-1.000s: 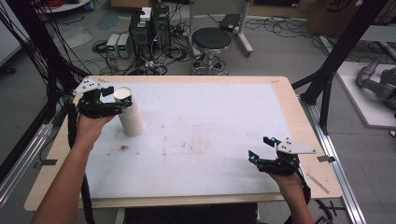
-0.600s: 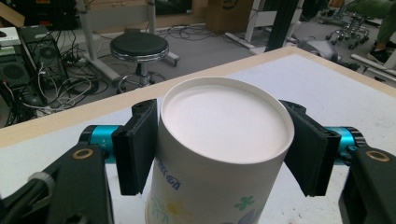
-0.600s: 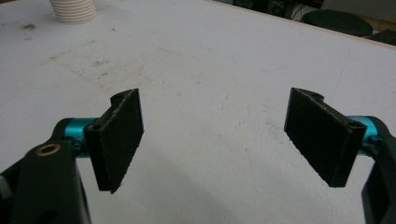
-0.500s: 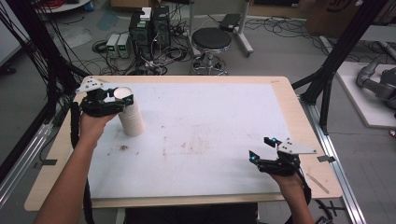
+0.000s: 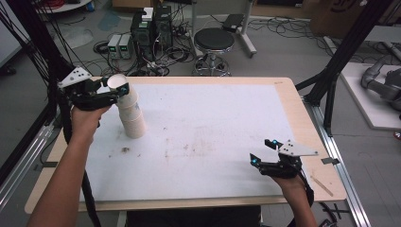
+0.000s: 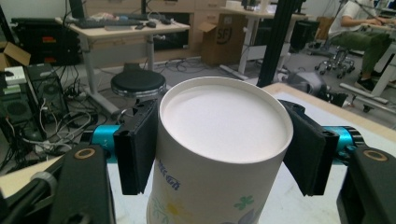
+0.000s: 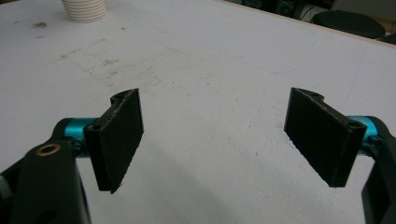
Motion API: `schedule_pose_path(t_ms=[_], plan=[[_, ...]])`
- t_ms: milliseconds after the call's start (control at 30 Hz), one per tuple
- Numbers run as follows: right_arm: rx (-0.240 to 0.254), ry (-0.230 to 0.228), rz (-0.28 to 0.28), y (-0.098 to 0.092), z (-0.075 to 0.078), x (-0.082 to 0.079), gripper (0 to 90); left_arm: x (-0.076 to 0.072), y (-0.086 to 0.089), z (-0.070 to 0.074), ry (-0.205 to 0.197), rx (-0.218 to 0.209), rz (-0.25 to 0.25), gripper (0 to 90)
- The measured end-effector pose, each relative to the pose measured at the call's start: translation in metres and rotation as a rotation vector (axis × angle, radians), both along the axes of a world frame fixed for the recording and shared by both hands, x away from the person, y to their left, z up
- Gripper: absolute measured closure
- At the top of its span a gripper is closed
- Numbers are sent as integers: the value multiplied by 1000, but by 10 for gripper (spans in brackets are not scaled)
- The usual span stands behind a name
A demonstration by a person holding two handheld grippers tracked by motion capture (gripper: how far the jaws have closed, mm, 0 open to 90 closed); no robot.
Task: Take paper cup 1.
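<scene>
- The left gripper [image 5: 124, 88] is hovering over the table's far left corner, jaws clamping the top paper cup [image 5: 117, 84] of an upside-down stack of cups [image 5: 132, 120].
- Those jaws have just been closing, and the cup is sitting squarely between them, a black pad pressing on each side of it just under its upturned base.
- In the left gripper view the cup [image 6: 219, 154] is standing bottom-up between the pads [image 6: 138, 145], its round white base facing the camera and printed flowers and blue lettering showing on its wall.
- The gripped cup is leaning a little toward the left edge and sitting askew on the cups beneath it, which are nesting into one another.
- The stack itself is resting on the white table top [image 5: 213, 127], near the left edge and toward the far side.
- A small dark smudge [image 5: 125, 150] is lying on the table just nearer the person than the stack.
- The right gripper [image 5: 263, 152] is holding low over the near right corner, well apart from the cups, with its jaws spread wide and nothing between them.
- In the right gripper view the two black pads [image 7: 122, 129] are standing well apart over bare, scuffed white surface, and the ribbed rims of the stack [image 7: 84, 10] are peeking in at the far top.
- The person's left hand [image 5: 87, 120] is wrapping the left gripper's handle, forearm reaching in from the near edge.
</scene>
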State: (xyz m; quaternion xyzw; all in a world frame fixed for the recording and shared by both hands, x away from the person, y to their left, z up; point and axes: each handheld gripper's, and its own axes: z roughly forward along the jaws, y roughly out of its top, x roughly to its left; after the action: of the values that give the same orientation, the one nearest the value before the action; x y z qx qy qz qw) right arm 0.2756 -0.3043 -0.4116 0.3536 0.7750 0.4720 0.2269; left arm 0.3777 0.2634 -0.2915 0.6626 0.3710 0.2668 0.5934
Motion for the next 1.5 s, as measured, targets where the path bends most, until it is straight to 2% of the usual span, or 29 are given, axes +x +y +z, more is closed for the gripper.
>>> schedule_pose_path(t_ms=[67, 100, 133, 267, 367, 433, 467, 500, 633, 700, 900, 1033, 1333, 1367, 1500], plan=[[0, -3, 2, 0, 0, 0, 201, -2, 0, 4, -13, -2, 6, 336], [3, 0, 2, 1, 0, 0, 201, -6, 1, 13, -42, -20, 5, 336], [3, 1, 3, 1, 0, 0, 201, -6, 1, 13, -42, -20, 5, 337], [6, 4, 2, 0, -1, 0, 200, -19, -1, 29, -105, -53, -17, 337], [8, 3, 1, 1, 0, 0, 201, -24, -4, 32, -115, -64, -40, 337], [10, 0, 4, 2, 1, 0, 200, -31, -10, 34, -123, -58, -75, 337], [10, 0, 4, 2, 1, 0, 200, -31, -10, 34, -123, -58, -75, 337], [10, 4, 6, 4, 1, 0, 201, -34, -13, 34, -122, -61, -106, 337], [9, 2, 11, 6, 1, 2, 201, -38, -19, 33, -116, -61, -135, 337], [13, 2, 13, 8, 1, 3, 200, -41, -24, 28, -101, -69, -169, 337], [21, 2, 36, 13, 2, 7, 200, -45, -39, 15, -76, -63, -225, 337], [34, 10, 63, 19, 6, 12, 200, -51, -57, -2, -59, -61, -276, 336], [22, 24, 121, 31, 10, 19, 200, -51, -75, -24, -33, -54, -318, 336], [15, 20, 142, 34, 11, 19, 200, -51, -77, -26, -30, -50, -323, 336], [8, 18, 153, 37, 14, 21, 200, -49, -84, -36, -13, -58, -354, 336]])
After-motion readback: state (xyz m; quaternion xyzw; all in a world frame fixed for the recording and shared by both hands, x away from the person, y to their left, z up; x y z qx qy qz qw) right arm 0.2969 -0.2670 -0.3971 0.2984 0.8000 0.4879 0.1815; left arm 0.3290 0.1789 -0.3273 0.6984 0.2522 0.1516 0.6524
